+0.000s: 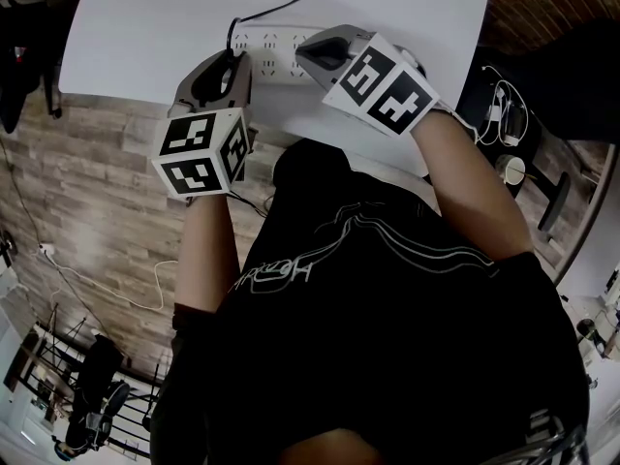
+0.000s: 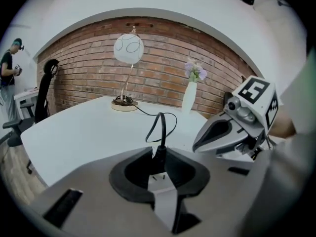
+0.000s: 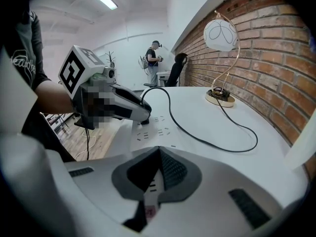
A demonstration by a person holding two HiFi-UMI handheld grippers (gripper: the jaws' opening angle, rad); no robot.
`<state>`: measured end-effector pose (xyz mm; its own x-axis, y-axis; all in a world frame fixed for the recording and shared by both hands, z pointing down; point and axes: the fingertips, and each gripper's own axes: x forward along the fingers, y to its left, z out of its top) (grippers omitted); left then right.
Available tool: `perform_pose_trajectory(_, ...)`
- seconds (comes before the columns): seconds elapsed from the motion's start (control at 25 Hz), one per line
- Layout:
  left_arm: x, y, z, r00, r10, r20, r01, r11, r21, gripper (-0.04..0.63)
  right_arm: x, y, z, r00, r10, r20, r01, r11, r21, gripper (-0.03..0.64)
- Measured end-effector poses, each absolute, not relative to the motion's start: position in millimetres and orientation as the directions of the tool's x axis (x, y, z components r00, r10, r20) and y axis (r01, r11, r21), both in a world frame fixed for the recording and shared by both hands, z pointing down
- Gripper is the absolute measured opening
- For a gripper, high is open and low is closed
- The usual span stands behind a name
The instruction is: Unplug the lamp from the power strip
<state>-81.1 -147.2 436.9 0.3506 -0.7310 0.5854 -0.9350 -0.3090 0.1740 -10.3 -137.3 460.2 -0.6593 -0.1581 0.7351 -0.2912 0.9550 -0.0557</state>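
My left tongs (image 2: 158, 151) are clamped on the black plug (image 2: 160, 158), low centre of the frame, at the white power strip (image 3: 150, 127). My right tongs (image 3: 159, 151) are closed and empty above the strip. The lamp (image 2: 128, 51) stands at upper left.

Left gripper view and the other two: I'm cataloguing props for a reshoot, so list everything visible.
table: one, white, against brick wall
lamp: one, white globe on gold stem, far end of table
vase: one, white with pale flowers, right of lamp in left gripper view
power strip: one, white, near table edge
plug: one, black, at the power strip, cord leading to lamp
office chair: one, black, beyond the table
bystander: one, dark top, background
left gripper: one, grey, shut on plug
right gripper: one, grey, shut, over power strip
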Motion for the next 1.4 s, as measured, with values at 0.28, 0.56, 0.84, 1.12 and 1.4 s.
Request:
perform_pose_trajectory(0.28, -78, -145, 435, 0.292, -0.745, 0.600, -0.934, -0.357, 0.012, 0.072, -11, -137, 461, -0.660, -0.160, 0.734, -0.290, 0.956, -0.053, -0.005)
perform_pose_trajectory(0.56, -70, -141, 434, 0.202, -0.762, 0.615, -0.879, -0.418, -0.230, 0.071, -9, -136, 461, -0.661, -0.156, 0.734, -0.282, 0.958, -0.050, -0.005)
perform_pose_trajectory(0.84, -106, -160, 387, 0.298, -0.819, 0.490, -0.951, -0.297, 0.083, 0.069, -11, -134, 462, -0.652, -0.155, 0.742, -0.279, 0.959, -0.044, -0.005)
perform_pose_trajectory(1.12, -121, -171, 349, 0.369, -0.808, 0.459, -0.928, -0.345, 0.140, 0.071, -10, -134, 461, -0.650, -0.154, 0.744, -0.282, 0.958, -0.048, -0.005)
perform_pose_trajectory(1.4, -108, -169, 344, 0.411, -0.792, 0.451, -0.911, -0.362, 0.196, 0.072, -7, -135, 462, -0.649, -0.163, 0.743, -0.288, 0.957, -0.043, -0.005)
